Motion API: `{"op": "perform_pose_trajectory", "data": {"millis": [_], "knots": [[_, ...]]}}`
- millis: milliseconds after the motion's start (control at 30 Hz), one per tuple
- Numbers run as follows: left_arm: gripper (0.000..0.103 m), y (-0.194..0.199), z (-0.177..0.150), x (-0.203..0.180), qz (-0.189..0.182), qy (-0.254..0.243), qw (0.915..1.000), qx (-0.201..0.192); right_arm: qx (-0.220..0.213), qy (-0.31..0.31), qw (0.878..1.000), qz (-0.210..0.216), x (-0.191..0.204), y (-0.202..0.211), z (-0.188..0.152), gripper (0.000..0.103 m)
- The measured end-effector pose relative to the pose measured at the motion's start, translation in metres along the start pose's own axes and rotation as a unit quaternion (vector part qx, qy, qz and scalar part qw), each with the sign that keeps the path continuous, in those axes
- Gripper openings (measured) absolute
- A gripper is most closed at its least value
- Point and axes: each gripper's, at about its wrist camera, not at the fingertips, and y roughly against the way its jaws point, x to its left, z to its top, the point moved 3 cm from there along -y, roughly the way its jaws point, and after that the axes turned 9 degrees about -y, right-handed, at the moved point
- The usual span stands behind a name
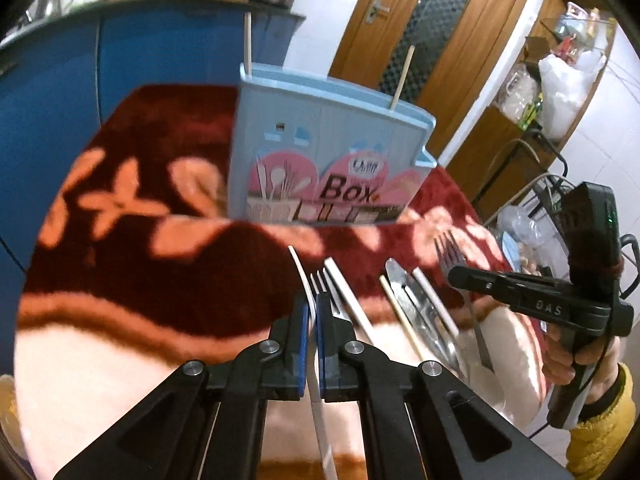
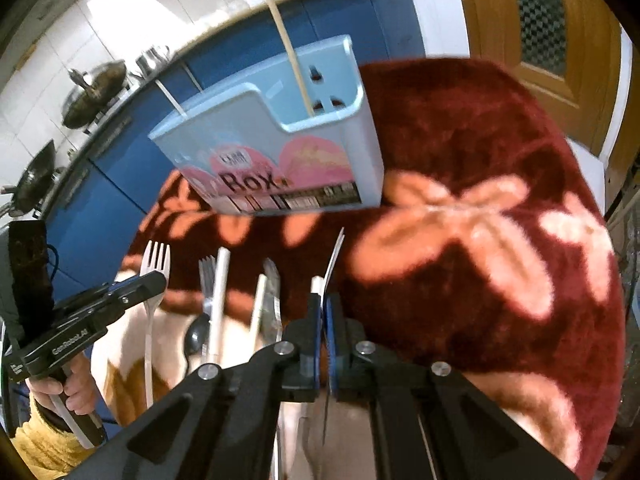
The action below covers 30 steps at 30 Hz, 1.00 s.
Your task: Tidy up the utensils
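Standing upright on the red floral cloth, one blue holder is noted, marked "Box", with two wooden sticks rising from it. The left gripper is clamped on a white fork; the right gripper, lettered "DAS", is closed on a metal fork. Between them, roughly six loose utensils are counted, lying side by side on the cloth just before the jaws.
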Motion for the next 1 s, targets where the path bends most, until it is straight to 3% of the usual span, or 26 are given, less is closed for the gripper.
{"op": "perform_pose_trajectory", "data": {"millis": [300, 667, 1000], "knots": [[0.003, 0.036, 0.014, -0.007, 0.028, -0.026, 0.9957, -0.085, -0.115, 0.013, 0.993, 0.005, 0.011, 0.043, -0.001, 0.003], [0.003, 0.075, 0.043, -0.015, 0.052, -0.041, 0.9831, -0.171, -0.234, 0.033, 0.972, -0.012, 0.023, 0.088, 0.011, 0.003], [0.003, 0.092, 0.091, -0.013, 0.077, -0.043, 0.9668, -0.240, -0.279, 0.041, 0.959, -0.003, 0.036, 0.108, 0.031, 0.003]]}}
